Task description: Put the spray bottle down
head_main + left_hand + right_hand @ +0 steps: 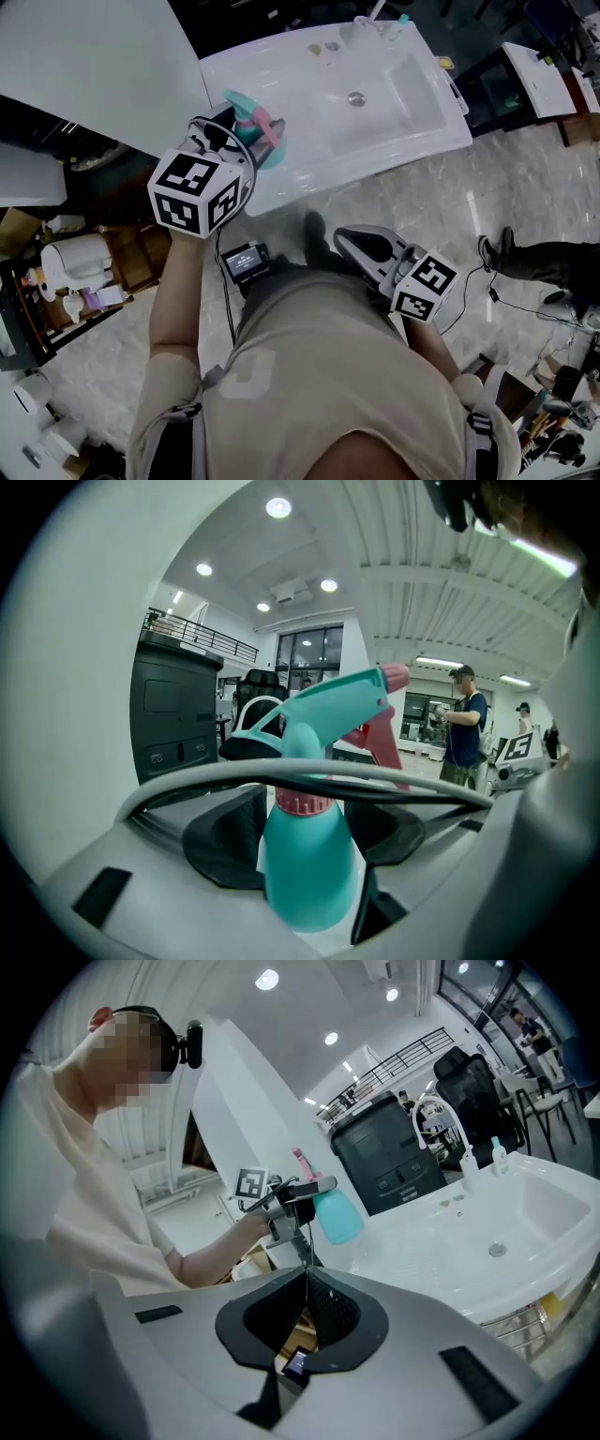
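One spray bottle (309,874) clamped in left gripper (305,829) jaws over white sink (309,84); right gripper (306,1283) jaws together.

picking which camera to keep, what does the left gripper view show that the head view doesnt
Only the left gripper view: the left tongs with black pads pressing the teal spray bottle, and a person in a cap behind. Only the head view: the white sink, its drain, and the shut right tongs. Both: the bottle and its pink trigger.
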